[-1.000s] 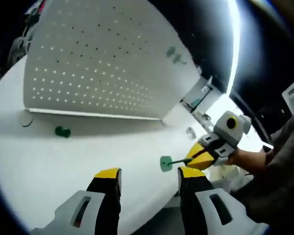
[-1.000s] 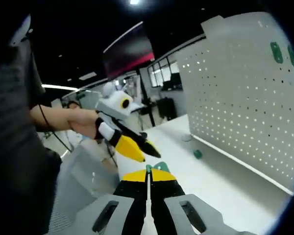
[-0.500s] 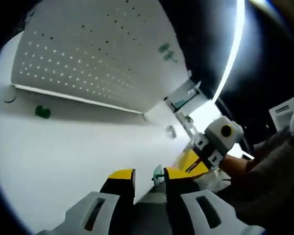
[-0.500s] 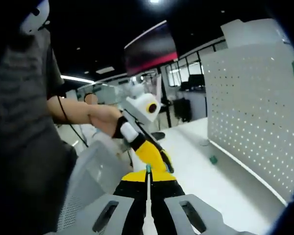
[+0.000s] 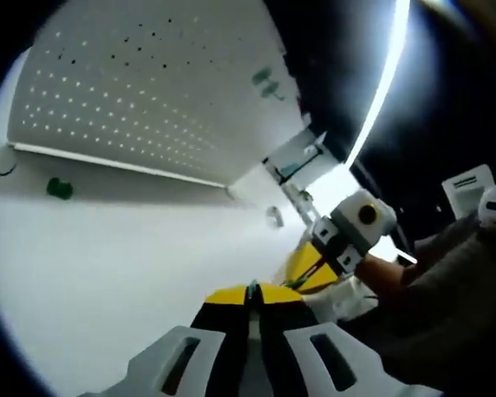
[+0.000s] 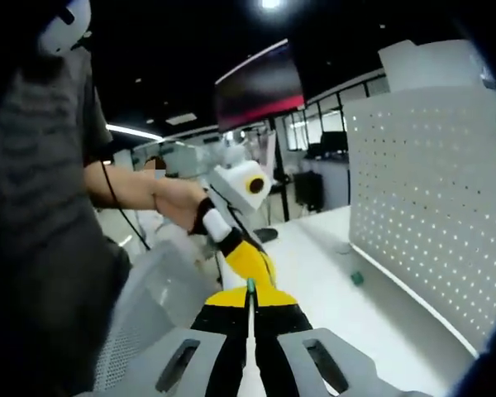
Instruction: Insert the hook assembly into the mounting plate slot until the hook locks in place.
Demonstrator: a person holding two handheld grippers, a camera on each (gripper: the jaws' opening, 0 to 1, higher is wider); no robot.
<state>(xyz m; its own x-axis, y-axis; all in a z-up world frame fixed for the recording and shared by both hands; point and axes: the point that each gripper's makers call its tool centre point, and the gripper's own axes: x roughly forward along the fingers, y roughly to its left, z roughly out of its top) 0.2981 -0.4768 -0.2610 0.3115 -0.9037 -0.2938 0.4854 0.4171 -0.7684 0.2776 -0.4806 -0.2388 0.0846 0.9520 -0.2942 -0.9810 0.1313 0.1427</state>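
Hook (image 6: pixel 250 285) seemingly between both jaws

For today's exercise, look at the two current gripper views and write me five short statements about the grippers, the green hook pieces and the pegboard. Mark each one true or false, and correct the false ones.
1. The left gripper has its jaws closed on a green hook. True.
2. The right gripper stands wide open. False: its jaws are shut on the same thin green piece.
3. The white pegboard lies flat on the table. False: it stands upright on it.
4. A small green part lies on the table near the pegboard's base. True.
5. The pegboard carries no green pieces. False: green hooks sit near its upper corner.
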